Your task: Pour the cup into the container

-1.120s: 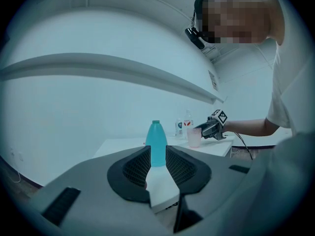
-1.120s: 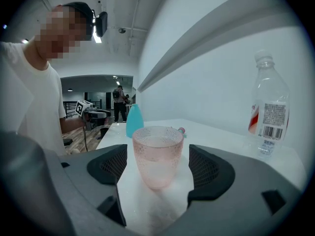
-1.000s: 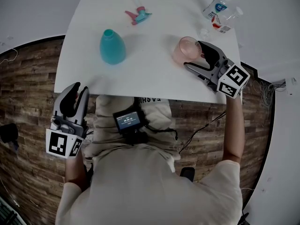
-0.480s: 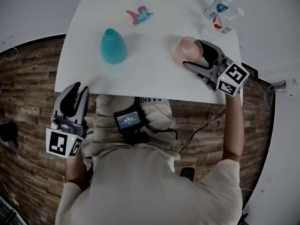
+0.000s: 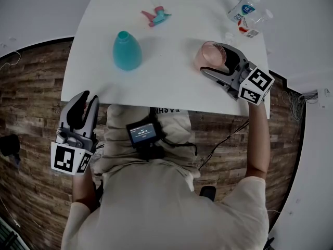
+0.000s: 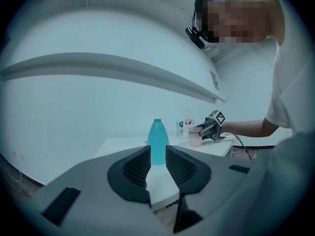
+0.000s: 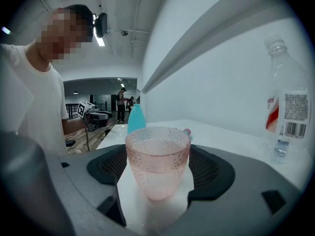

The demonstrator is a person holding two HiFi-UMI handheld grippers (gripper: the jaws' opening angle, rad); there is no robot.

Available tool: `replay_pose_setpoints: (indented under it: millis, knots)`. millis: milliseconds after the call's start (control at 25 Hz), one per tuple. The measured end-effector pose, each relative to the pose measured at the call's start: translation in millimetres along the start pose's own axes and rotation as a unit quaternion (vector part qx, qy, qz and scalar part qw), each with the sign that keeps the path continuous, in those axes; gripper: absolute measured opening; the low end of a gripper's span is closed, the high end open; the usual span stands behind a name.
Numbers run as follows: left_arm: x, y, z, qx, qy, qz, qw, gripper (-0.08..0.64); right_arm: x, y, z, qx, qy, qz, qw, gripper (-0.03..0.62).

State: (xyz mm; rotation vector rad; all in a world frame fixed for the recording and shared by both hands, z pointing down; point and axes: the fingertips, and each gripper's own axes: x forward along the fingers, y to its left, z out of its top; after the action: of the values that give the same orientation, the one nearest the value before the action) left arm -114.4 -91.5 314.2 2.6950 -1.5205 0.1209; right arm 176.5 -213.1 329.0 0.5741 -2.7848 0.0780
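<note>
A pink dimpled glass cup (image 5: 210, 53) holding some liquid stands on the white table (image 5: 166, 77) at the right. My right gripper (image 5: 214, 59) straddles it, open, one jaw on each side; in the right gripper view the cup (image 7: 157, 166) fills the gap between the pads. The teal bottle-shaped container (image 5: 127, 51), its neck uncapped, stands upright to the left, also in the left gripper view (image 6: 157, 140). My left gripper (image 5: 86, 102) hangs below the table's near edge, over the floor, jaws only slightly apart and empty.
A pink and teal spray head (image 5: 155, 16) lies at the table's far side. Two clear plastic bottles (image 5: 242, 7) lie at the far right corner, with a small cap (image 5: 227, 35) near them. One clear bottle (image 7: 283, 107) stands right of the cup.
My right gripper has slid a little further forward around the cup. The cup, the teal container and the left gripper have stayed where they were.
</note>
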Motion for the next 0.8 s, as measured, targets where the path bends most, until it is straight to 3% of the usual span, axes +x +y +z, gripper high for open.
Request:
replay_pose_setpoints:
  millis: [800]
  knots:
    - [-1.0, 2.9, -0.9, 0.000, 0.000, 0.002, 1.0000, 0.104, 4.0, -3.2, -3.6, -0.007, -0.001, -0.023, 1.000, 0.371]
